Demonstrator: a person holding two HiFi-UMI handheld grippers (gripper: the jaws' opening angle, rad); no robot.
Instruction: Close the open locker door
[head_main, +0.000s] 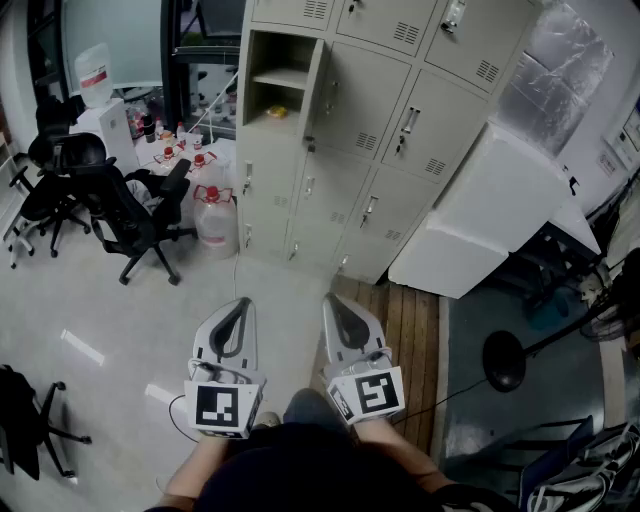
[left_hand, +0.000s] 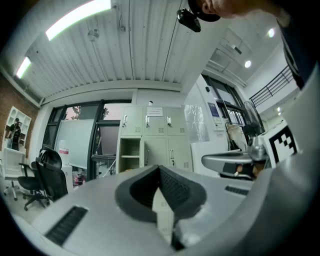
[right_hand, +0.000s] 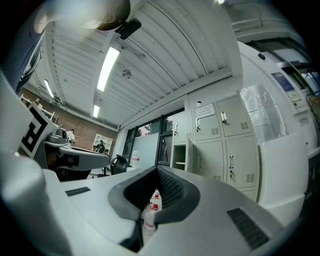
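Note:
The beige locker bank (head_main: 400, 130) stands across the room at the top of the head view. One upper-left compartment (head_main: 278, 85) is open, with a small yellow item on its lower shelf. Its door (head_main: 313, 95) swings out, seen edge-on. Both grippers are held low, well short of the lockers. My left gripper (head_main: 243, 300) and right gripper (head_main: 330, 298) are shut with nothing between the jaws. The open compartment (left_hand: 130, 155) lies straight ahead of the left gripper (left_hand: 159, 167). In the right gripper view the open door (right_hand: 190, 155) shows above the right gripper (right_hand: 157, 170).
Black office chairs (head_main: 130, 210) stand at the left. Water bottles (head_main: 213, 215) sit on the floor by the lockers' left end. A large white box (head_main: 490, 220) leans against the lockers at the right. A black round stand base (head_main: 503, 362) is on the right floor.

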